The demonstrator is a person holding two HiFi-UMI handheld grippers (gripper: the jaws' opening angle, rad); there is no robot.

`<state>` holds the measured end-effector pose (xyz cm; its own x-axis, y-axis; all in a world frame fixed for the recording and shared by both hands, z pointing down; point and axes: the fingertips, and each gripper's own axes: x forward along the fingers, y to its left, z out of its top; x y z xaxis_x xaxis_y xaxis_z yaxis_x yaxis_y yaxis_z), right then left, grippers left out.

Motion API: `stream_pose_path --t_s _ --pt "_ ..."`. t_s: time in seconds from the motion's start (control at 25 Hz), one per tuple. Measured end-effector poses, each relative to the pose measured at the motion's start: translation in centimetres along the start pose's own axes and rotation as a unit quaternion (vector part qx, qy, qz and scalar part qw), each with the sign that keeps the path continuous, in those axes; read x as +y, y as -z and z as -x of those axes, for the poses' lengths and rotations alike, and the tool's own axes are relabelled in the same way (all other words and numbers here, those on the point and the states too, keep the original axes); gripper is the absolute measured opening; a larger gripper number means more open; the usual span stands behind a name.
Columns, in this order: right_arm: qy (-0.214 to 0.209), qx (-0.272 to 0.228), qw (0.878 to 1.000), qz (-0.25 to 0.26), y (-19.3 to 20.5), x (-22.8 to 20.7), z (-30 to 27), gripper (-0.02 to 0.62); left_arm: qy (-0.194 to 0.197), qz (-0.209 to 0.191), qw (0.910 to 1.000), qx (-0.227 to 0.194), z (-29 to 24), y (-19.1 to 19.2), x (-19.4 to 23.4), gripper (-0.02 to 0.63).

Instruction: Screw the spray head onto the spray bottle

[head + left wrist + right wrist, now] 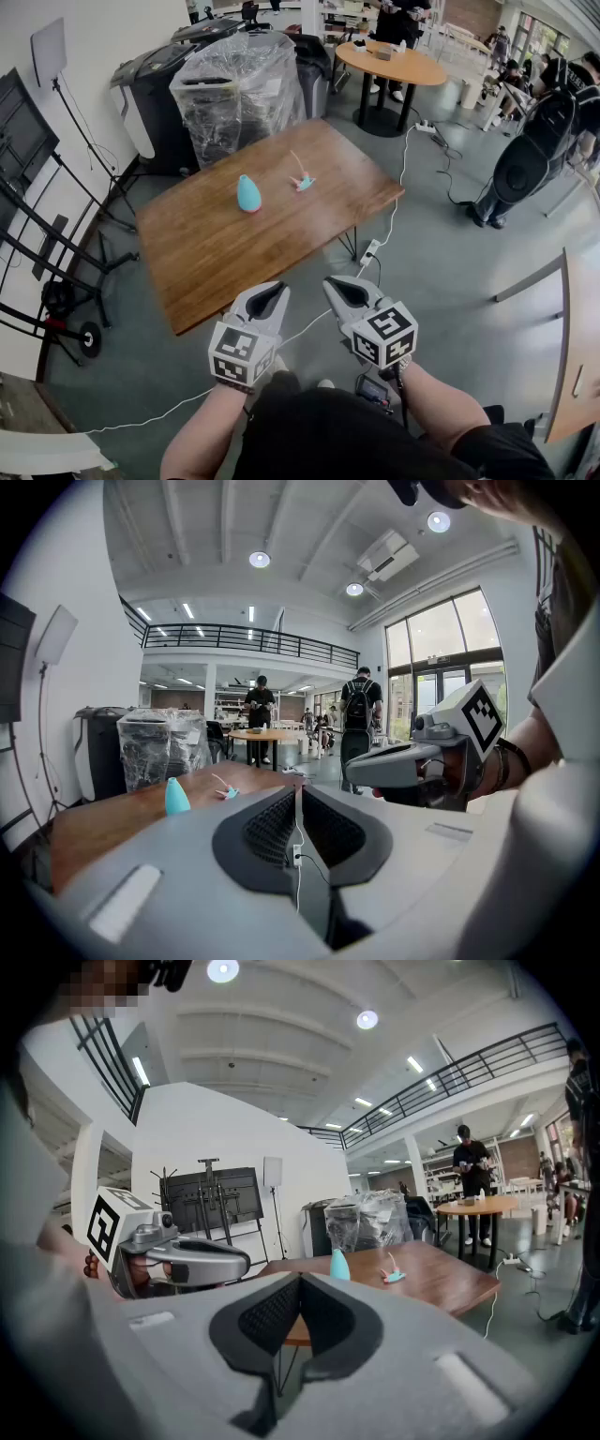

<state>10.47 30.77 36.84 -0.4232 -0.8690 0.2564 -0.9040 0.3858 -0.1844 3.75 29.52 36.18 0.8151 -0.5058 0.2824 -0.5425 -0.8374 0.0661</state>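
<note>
I have both tools short of the table (216, 253), over the floor and side by side. The left gripper (266, 300) has its jaws pressed together on nothing, and the right gripper (349, 292) is the same. The bottle (248, 193) stands upright near the middle of the table. The head (302, 180) lies just to its right, apart from it, with its thin tube (297, 161) sticking up and away.

As I judge it, the step in hand is the reach in, and nothing is gripped yet. I would spread both pairs of jaws before crossing the table edge, so that neither closed tip knocks the bottle over. The bottle sits on my left side, so it goes to the left gripper. I would take it low on the body, because its tapered top looks likely to slip out of the pads. That also leaves the neck free.

The head goes to the right gripper. I would grip its body rather than the tube, which looks flimsy. From here the head is too small for me to tell which way its collar faces, so I would check that in the right gripper view once I am close.

Then I would thread the tube into the neck first, seat the collar squarely, and only then turn.
</note>
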Motion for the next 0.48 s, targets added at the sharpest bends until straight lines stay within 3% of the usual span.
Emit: stream_pose_path --t_s 0.48 --pt "0.049 0.009 0.999 0.012 -4.5 -4.3 -11.8 -0.008 0.062 -0.014 0.998 0.003 -7.8 -1.2 10.3 0.052"
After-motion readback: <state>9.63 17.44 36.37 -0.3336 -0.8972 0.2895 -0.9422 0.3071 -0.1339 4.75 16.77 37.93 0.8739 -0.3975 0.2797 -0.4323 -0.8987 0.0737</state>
